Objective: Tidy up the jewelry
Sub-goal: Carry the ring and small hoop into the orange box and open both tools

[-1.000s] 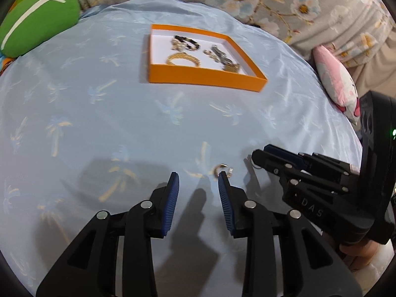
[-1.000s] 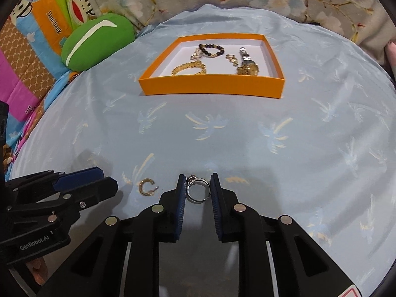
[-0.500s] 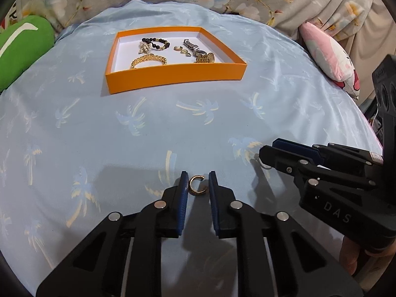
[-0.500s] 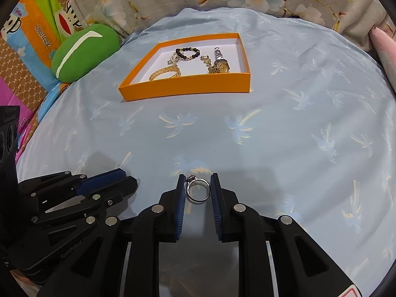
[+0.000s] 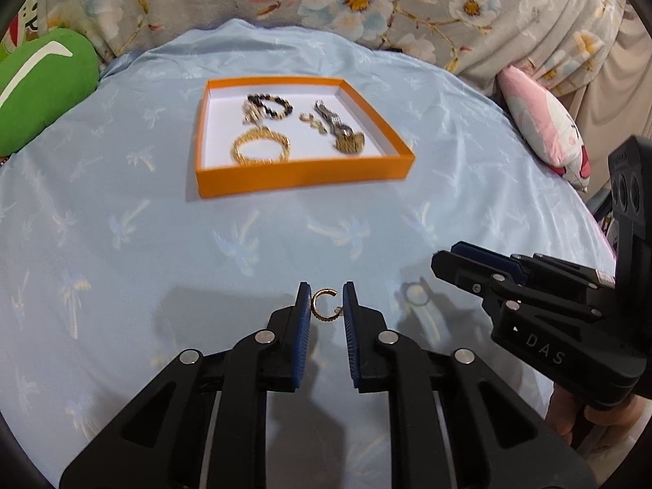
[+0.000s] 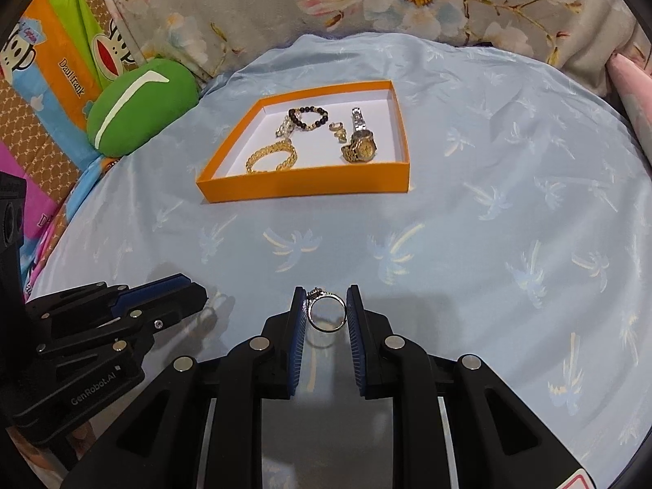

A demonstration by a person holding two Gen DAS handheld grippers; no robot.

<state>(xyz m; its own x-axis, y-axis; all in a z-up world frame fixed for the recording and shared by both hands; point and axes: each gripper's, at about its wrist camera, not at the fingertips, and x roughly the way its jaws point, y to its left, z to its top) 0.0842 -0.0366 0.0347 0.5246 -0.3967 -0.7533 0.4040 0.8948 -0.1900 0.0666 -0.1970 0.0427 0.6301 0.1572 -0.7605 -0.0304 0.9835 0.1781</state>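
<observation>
My left gripper (image 5: pixel 324 303) is shut on a small gold C-shaped earring (image 5: pixel 322 309) and holds it above the blue cloth. My right gripper (image 6: pixel 326 309) is shut on a silver ring (image 6: pixel 326 314); it also shows in the left wrist view (image 5: pixel 472 263), at the right. Ahead lies an orange tray (image 5: pixel 305 175) with a white floor. It holds a gold chain bracelet (image 5: pixel 261 148), a black bead bracelet (image 5: pixel 271 106), a gold watch (image 6: pixel 360 147) and small gold pieces (image 6: pixel 338 130). The left gripper shows in the right wrist view (image 6: pixel 195 299) at the lower left.
A green cushion (image 6: pixel 138 110) lies far left of the tray. A pink and white cushion (image 5: pixel 546 134) lies at the right edge. Floral fabric (image 5: pixel 366 0) rises behind the blue palm-print cloth (image 5: pixel 122 244). A ring-shaped shadow (image 5: pixel 415 295) lies on the cloth.
My left gripper closed on the gold earring and lifted it off the cloth. My right gripper kept hold of the silver ring and rose. Both moved toward the tray.
</observation>
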